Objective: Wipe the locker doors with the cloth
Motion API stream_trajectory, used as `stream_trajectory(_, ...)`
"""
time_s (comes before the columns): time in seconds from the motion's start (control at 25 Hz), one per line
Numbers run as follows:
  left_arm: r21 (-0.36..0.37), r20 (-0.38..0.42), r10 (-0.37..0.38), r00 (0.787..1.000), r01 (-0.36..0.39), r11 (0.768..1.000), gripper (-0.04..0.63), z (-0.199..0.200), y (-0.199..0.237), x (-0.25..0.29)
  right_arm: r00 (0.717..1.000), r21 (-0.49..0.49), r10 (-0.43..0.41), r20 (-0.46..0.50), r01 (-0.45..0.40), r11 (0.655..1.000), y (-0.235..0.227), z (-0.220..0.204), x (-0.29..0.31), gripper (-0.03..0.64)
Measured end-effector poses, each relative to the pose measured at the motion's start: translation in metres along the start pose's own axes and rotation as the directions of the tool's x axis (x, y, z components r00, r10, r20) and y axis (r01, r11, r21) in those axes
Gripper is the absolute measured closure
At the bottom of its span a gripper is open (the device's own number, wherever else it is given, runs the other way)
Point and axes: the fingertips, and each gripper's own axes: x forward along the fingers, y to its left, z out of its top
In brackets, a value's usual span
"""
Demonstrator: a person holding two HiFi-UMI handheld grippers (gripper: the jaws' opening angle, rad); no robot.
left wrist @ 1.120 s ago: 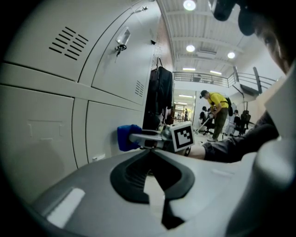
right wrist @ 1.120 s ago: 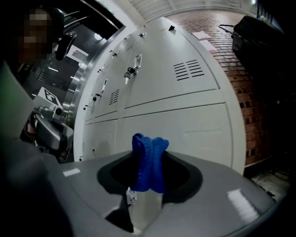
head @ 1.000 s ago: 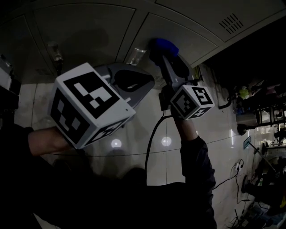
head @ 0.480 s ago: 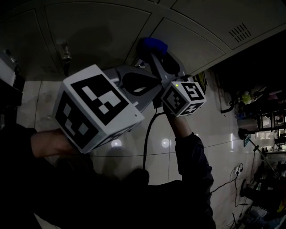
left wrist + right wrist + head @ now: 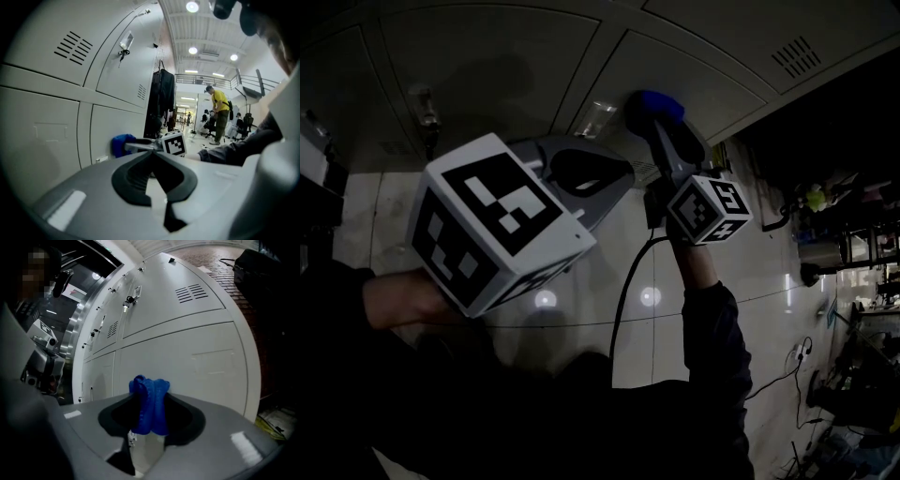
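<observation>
A blue cloth (image 5: 654,103) is bunched between the jaws of my right gripper (image 5: 662,120), which is shut on it and presses it against a grey locker door (image 5: 694,66). In the right gripper view the blue cloth (image 5: 150,404) stands upright in the right gripper (image 5: 149,397), against the pale locker door (image 5: 197,357). My left gripper (image 5: 614,178) hovers just left of it, shut and holding nothing, a little way off the doors. From the left gripper (image 5: 152,152) I see the cloth (image 5: 123,143) against the lockers (image 5: 42,126).
Keys hang from a lock (image 5: 420,108) on the left door, and a tag (image 5: 592,117) hangs near the cloth. A black cable (image 5: 623,291) trails from the right gripper over glossy floor tiles. Dark clutter (image 5: 853,244) stands at right. A hanging coat (image 5: 161,101) and distant people (image 5: 218,110) lie beyond.
The right gripper slid the cloth left along the locker door, then back to the right and slightly down. The left gripper shifted only a little.
</observation>
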Motion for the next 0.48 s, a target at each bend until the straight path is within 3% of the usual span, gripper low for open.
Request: stream_trajectory(0.48, -0.008, -0.009, -0.003, 1.0, 0.003, 1.0, 0.595, -0.003, 0.0, 0.006, 0.986, -0.008, -0.165, -0.015, 0.165, 0.986, -0.086, 0.0, -0.047, 0.46)
